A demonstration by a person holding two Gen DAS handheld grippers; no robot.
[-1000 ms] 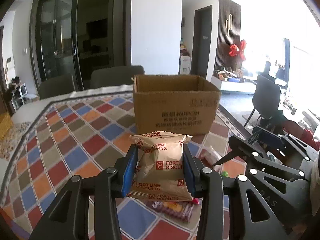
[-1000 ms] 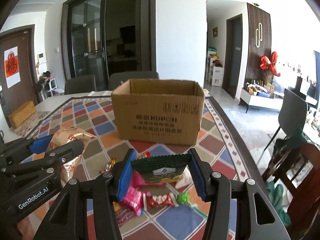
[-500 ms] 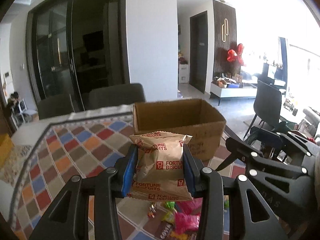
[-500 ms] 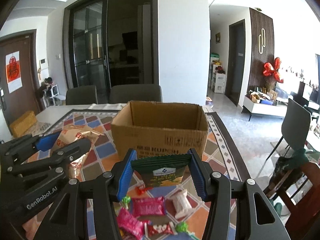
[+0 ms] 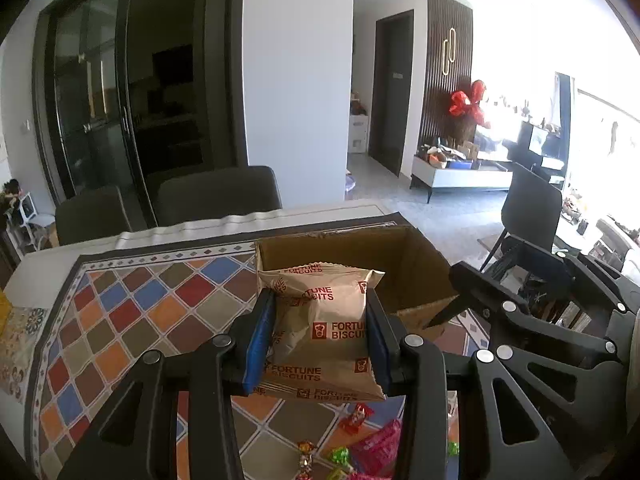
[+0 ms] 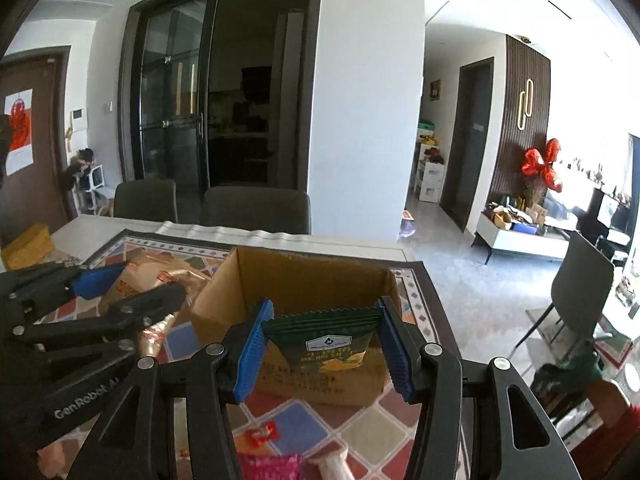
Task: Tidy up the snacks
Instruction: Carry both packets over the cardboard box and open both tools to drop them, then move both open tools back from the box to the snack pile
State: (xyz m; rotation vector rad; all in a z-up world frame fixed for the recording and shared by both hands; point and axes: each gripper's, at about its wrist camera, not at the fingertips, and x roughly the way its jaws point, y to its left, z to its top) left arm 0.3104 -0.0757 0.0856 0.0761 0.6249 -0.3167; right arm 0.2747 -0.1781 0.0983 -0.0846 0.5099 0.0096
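My left gripper (image 5: 320, 328) is shut on a tan Fortune Biscuits packet (image 5: 320, 328), held above the table just in front of the open cardboard box (image 5: 412, 264). My right gripper (image 6: 325, 336) is shut on a dark green snack packet (image 6: 326, 340), raised before the near wall of the same cardboard box (image 6: 304, 280). The left gripper (image 6: 100, 292) and its tan packet (image 6: 140, 276) show at the left of the right wrist view. The box's floor is hidden from both views.
Several small wrapped sweets (image 5: 360, 444) lie on the chequered tablecloth (image 5: 132, 320) below the grippers, also red and pink sweets (image 6: 262, 432). Two grey chairs (image 6: 256, 208) stand behind the table. A yellow packet (image 6: 28, 244) lies at the far left.
Both grippers have risen and moved forward toward the box with their packets still gripped; the box's open top now shows from above, and the loose sweets have slid lower in view.
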